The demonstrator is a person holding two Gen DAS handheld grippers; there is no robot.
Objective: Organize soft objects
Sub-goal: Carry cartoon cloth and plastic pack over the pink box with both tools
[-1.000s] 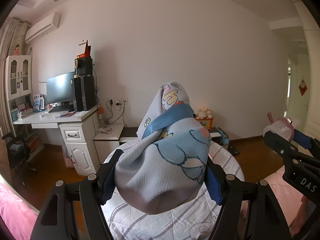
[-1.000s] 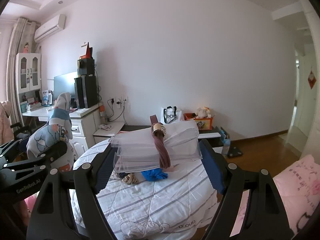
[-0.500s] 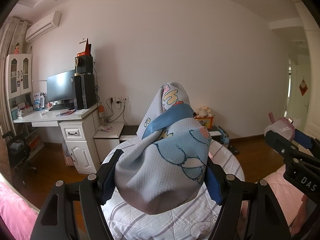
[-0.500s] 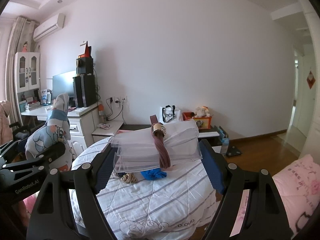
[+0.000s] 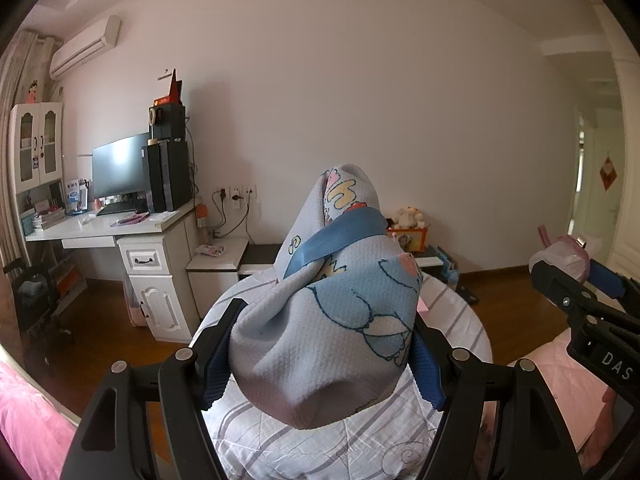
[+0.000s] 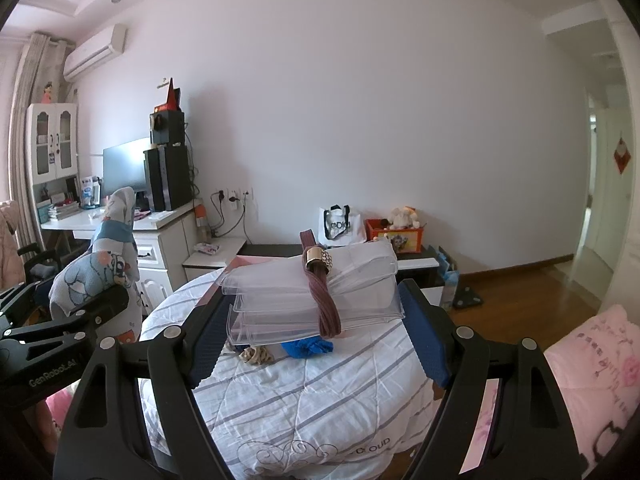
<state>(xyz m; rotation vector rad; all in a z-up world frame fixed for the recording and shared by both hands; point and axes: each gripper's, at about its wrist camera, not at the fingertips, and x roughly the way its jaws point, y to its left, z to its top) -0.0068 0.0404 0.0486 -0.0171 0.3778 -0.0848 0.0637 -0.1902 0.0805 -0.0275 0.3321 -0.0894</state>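
Note:
My left gripper [image 5: 324, 344] is shut on a bundled blue-grey cartoon-print cloth [image 5: 332, 320] with a blue ribbon edge; the bundle rises above the jaws and hides what lies behind it. In the right wrist view that same cloth bundle [image 6: 100, 272] shows at the left in the left gripper. My right gripper [image 6: 316, 312] is shut on a stack of clear plastic trays [image 6: 312, 296] bound by a brown band with a gold clasp [image 6: 320, 280]. Both are held above a round white striped cushion [image 6: 304, 392]. On the cushion lie a blue scrunchie [image 6: 308, 347] and a beige hair tie [image 6: 256, 356].
A white desk [image 5: 108, 228] with monitor and speakers stands at the left by the wall. A low dark shelf [image 6: 412, 258] holds a white bag, a red box and a plush toy. Pink bedding [image 6: 592, 368] lies at the right. Wooden floor leads to a doorway on the right.
The left wrist view has shifted slightly, with the desk and room sliding a little; the cloth bundle stays gripped. The right gripper and its tray stack have not moved.

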